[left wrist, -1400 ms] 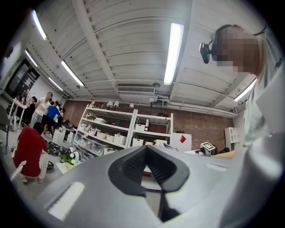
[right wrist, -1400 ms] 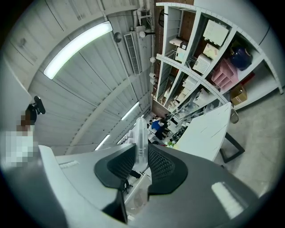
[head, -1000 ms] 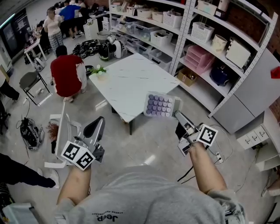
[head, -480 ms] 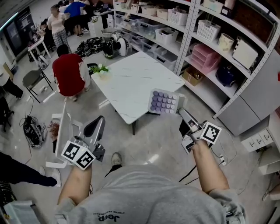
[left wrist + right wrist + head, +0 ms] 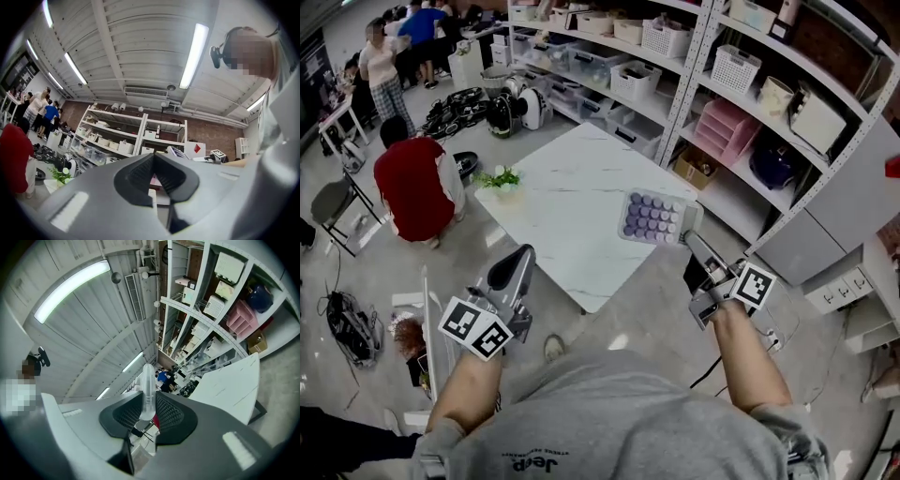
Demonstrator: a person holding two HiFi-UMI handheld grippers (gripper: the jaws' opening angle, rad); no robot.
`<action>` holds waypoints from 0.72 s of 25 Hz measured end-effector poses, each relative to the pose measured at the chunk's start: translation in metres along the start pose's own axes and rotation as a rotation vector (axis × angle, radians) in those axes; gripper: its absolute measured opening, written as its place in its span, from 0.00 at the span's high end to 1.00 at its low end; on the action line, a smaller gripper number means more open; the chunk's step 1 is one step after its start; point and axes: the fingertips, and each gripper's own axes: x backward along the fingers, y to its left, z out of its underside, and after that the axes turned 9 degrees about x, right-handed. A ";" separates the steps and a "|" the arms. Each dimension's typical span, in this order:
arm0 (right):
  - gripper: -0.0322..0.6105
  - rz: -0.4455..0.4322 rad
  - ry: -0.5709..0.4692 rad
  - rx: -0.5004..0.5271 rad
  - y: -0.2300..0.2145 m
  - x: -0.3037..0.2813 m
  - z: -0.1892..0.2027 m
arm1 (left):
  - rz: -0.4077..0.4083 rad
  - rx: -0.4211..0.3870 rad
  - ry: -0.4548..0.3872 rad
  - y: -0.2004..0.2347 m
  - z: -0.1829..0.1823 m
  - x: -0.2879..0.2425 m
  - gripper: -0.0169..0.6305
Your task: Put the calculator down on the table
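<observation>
A pale calculator (image 5: pixel 652 217) with rows of purple round keys hangs in the air over the right edge of the white marble table (image 5: pixel 562 202). My right gripper (image 5: pixel 686 237) is shut on its near edge. Edge-on in the right gripper view, the calculator (image 5: pixel 147 390) is a thin translucent slab pinched between the black ribbed pads (image 5: pixel 169 414), with the table (image 5: pixel 225 385) at the right. My left gripper (image 5: pixel 514 267) is held low over the floor near the table's front corner, jaws shut and empty. The left gripper (image 5: pixel 153 164) points up at the ceiling.
White shelving (image 5: pixel 741 84) with baskets and boxes runs along the right and the back. A person in a red top (image 5: pixel 414 187) crouches left of the table beside a small potted plant (image 5: pixel 499 177). More people (image 5: pixel 384 56) stand far left. A white frame (image 5: pixel 427 328) lies on the floor.
The table has come closer beneath the view. The calculator, still gripped, now hangs over the table's right edge. The left gripper has shifted slightly right toward the table corner.
</observation>
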 end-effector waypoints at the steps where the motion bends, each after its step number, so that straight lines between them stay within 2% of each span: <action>1: 0.82 0.011 -0.007 -0.002 -0.002 -0.019 0.001 | 0.017 0.008 0.008 0.019 -0.006 -0.009 0.88; 9: 0.82 0.060 -0.057 0.009 -0.013 -0.145 -0.010 | 0.106 0.024 0.047 0.136 -0.046 -0.064 0.88; 18: 0.82 0.088 -0.049 0.009 -0.055 -0.210 -0.026 | 0.104 0.048 0.070 0.207 -0.043 -0.107 0.88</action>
